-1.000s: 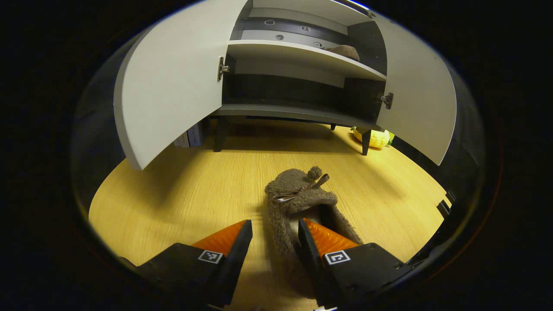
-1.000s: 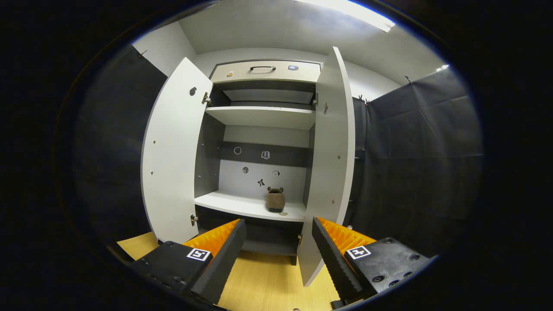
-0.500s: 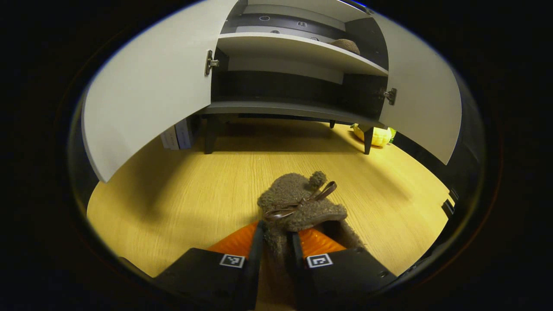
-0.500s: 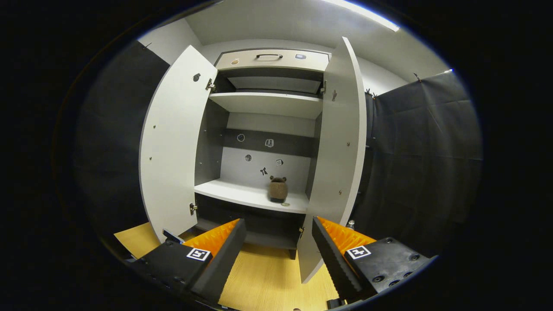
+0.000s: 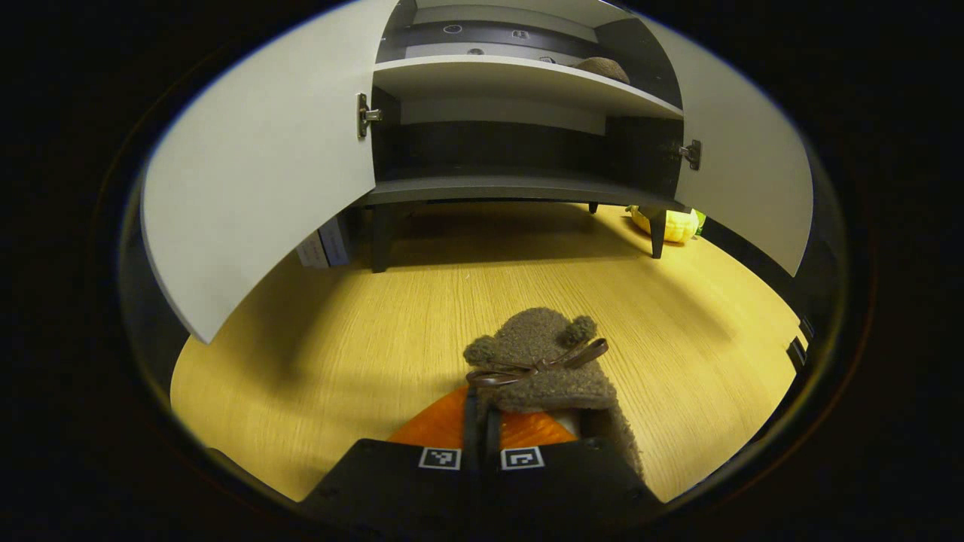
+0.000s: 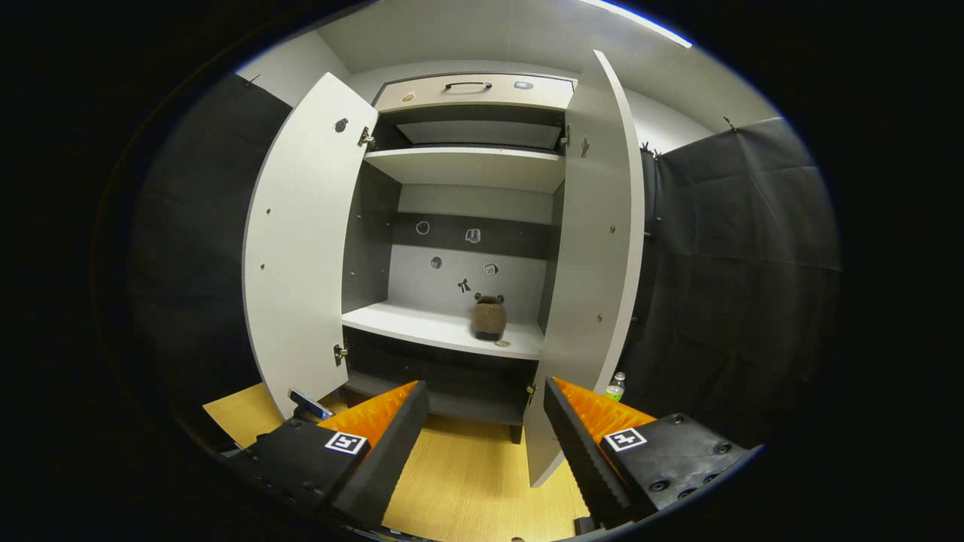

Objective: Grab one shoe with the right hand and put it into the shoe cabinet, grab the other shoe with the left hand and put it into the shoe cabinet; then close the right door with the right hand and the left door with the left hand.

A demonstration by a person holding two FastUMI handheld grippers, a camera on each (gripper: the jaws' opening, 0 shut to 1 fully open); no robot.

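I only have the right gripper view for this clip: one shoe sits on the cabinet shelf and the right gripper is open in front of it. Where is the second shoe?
Observer: The left gripper view shows the second shoe out in front of the cabinet, over the wooden floor.
Operator: Is it gripped?
Observer: Yes. The left gripper is shut on the shoe's side wall. I cannot tell whether the shoe has left the floor.
Operator: Is anything under the cabinet?
Observer: A yellow object lies on the floor beside one cabinet leg.
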